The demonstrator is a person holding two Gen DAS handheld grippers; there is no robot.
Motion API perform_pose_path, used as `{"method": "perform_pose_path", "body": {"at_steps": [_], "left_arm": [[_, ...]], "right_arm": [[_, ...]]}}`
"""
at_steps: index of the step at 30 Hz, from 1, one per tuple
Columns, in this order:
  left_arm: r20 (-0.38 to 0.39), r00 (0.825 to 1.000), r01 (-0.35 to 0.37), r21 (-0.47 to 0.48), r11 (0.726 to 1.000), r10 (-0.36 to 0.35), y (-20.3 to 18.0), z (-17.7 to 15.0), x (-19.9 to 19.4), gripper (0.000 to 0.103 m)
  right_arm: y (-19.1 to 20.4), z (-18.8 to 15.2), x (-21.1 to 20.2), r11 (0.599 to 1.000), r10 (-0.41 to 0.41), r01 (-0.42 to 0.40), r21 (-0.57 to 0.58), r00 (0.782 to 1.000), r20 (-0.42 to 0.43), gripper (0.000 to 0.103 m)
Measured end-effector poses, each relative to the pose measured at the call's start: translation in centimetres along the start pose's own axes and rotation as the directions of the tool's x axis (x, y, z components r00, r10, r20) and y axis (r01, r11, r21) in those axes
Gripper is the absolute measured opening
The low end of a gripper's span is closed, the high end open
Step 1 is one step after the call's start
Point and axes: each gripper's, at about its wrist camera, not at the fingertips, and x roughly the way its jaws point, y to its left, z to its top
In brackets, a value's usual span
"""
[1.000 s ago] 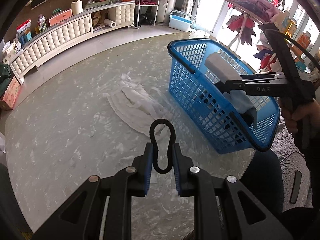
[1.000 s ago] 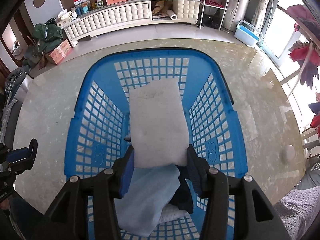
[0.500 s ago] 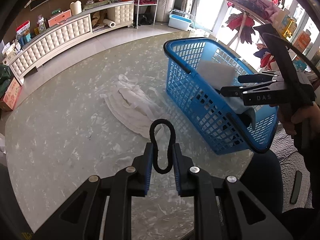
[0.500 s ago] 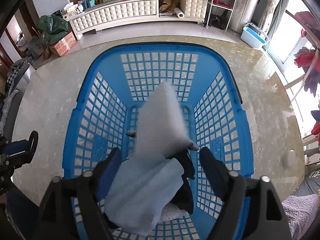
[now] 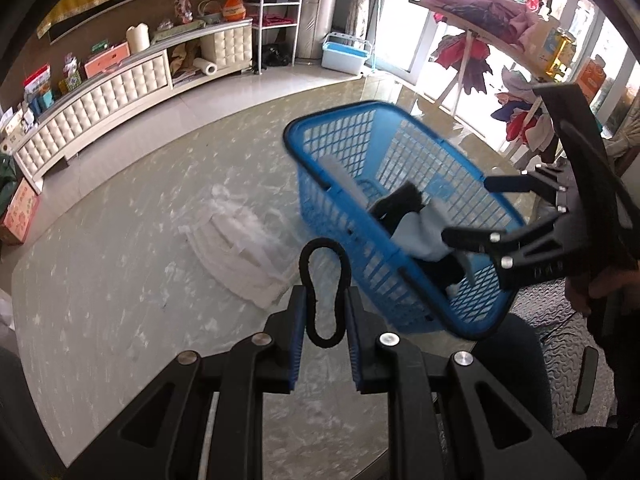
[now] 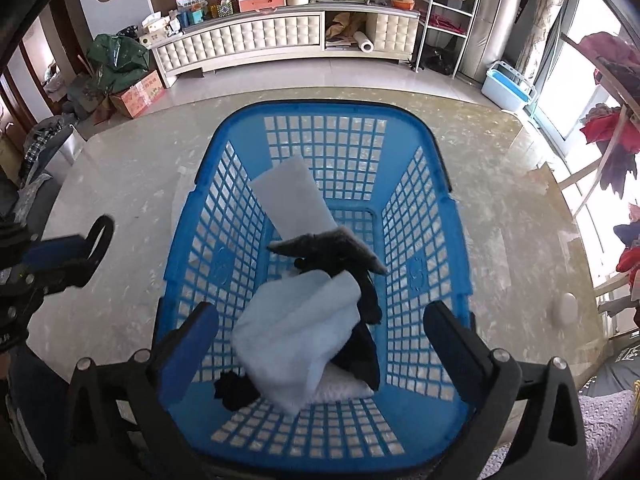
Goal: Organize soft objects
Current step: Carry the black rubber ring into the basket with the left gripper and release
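A blue mesh basket (image 6: pixel 416 200) stands on the marble table and also shows in the left wrist view (image 5: pixel 348 240). Inside lie a white sponge pad (image 6: pixel 292 200), a light blue cloth (image 6: pixel 296 332) and dark grey and black cloths (image 6: pixel 332 248). My right gripper (image 6: pixel 320 324) is open and empty over the basket's near end; it also shows in the left wrist view (image 5: pixel 468 208). My left gripper (image 5: pixel 324 308) is shut on a black hair tie (image 5: pixel 324 280), held above the table left of the basket. A white garment (image 5: pixel 240 248) lies on the table beyond it.
The round table's edge (image 5: pixel 432 360) runs close to the basket's near side. A cream cabinet (image 6: pixel 248 44) lines the far wall. A clothes rack (image 5: pixel 480 20) stands at the right by the windows. A blue tub (image 6: pixel 508 88) sits on the floor.
My right gripper opened and let go of the white sponge pad, which dropped into the basket. The gripper drew back. My left gripper kept the hair tie and shifted a little.
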Motion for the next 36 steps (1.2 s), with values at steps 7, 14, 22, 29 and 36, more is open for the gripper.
{"method": "perform_pose_path", "body": {"at_steps": [7, 14, 22, 29, 36], "left_arm": [[0.012, 1.000, 0.019, 0.062, 0.998, -0.020, -3.0, 2.0, 0.7, 0.017], [0.000, 1.000, 0.027, 0.118, 0.993, -0.027, -5.0, 4.1, 2.1, 0.017], [-0.028, 0.999, 0.048, 0.184, 0.982, -0.044, -6.1, 6.4, 4.5, 0.017], [-0.042, 0.997, 0.073, 0.229, 0.971, -0.065, -6.6, 8.0, 6.9, 0.017], [-0.076, 0.995, 0.075, 0.252, 0.965, -0.057, -6.6, 8.7, 9.6, 0.017]], "right_arm": [[-1.4, -0.7, -0.6, 1.000, -0.012, 0.012, 0.000, 1.000, 0.003, 0.103], [-2.4, -1.5, -1.0, 1.000, -0.001, 0.001, 0.014, 1.000, 0.015, 0.103], [-3.3, -2.1, -0.6, 0.998, 0.022, -0.023, 0.050, 0.999, 0.033, 0.103], [-4.2, -2.7, -0.4, 0.996, 0.021, -0.026, 0.090, 0.998, 0.051, 0.103], [-4.7, -3.1, -0.1, 0.994, 0.011, -0.016, 0.107, 0.999, 0.050, 0.103]]}}
